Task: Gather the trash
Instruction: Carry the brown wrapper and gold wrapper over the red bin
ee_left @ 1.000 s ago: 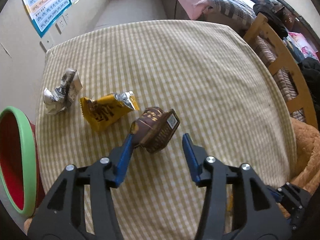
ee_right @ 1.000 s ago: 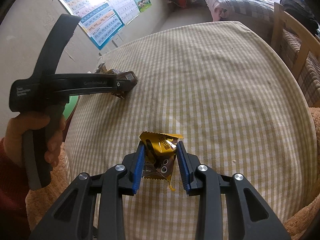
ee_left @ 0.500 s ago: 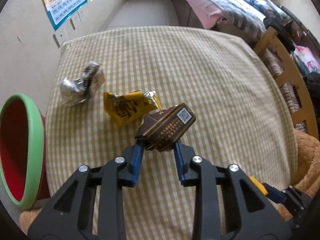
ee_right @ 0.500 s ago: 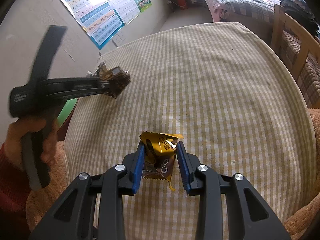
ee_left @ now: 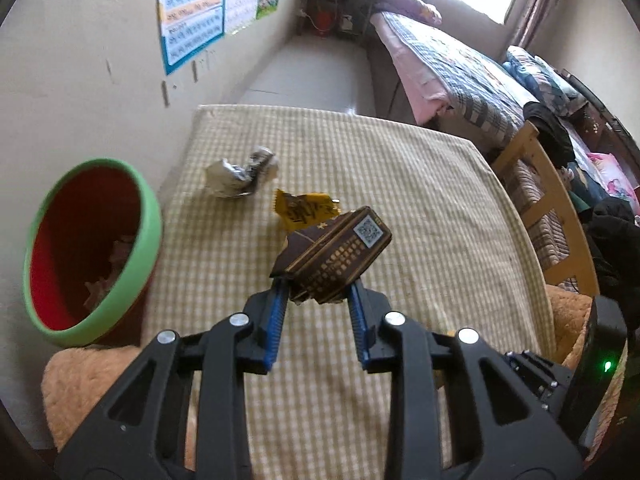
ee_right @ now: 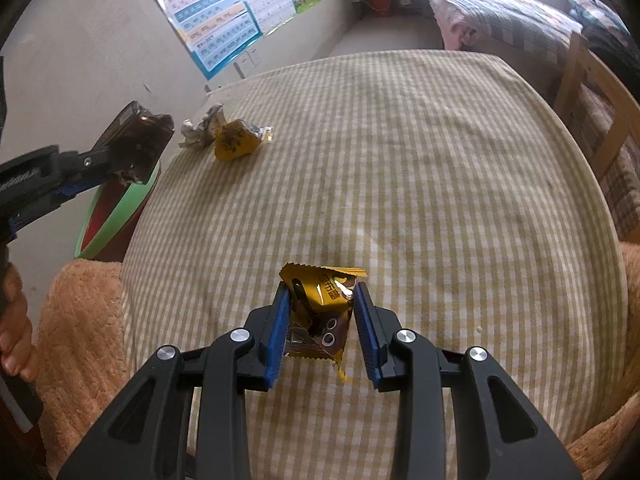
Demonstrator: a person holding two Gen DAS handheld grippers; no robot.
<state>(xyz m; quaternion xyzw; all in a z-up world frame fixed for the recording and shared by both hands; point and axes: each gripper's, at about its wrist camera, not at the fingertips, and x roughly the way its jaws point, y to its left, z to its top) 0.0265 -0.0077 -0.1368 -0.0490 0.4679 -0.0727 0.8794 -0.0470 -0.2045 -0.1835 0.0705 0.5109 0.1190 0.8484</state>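
The left claw (ee_left: 316, 300), clamped on the crumpled brown cardboard box (ee_left: 334, 258), sits right of the green-rimmed red bin (ee_left: 150, 236) (lower, off the worktop's left edge), nearer it than the right claw (ee_right: 320, 320) pinching a yellow foil wrapper (ee_right: 320, 312).

QR code on white label on brown box (ee_left: 334, 258). Chinese chars on gold wrapper (ee_right: 320, 312), approx 3, too small to read for sure. Wall poster (ee_right: 218, 16) text illegible.
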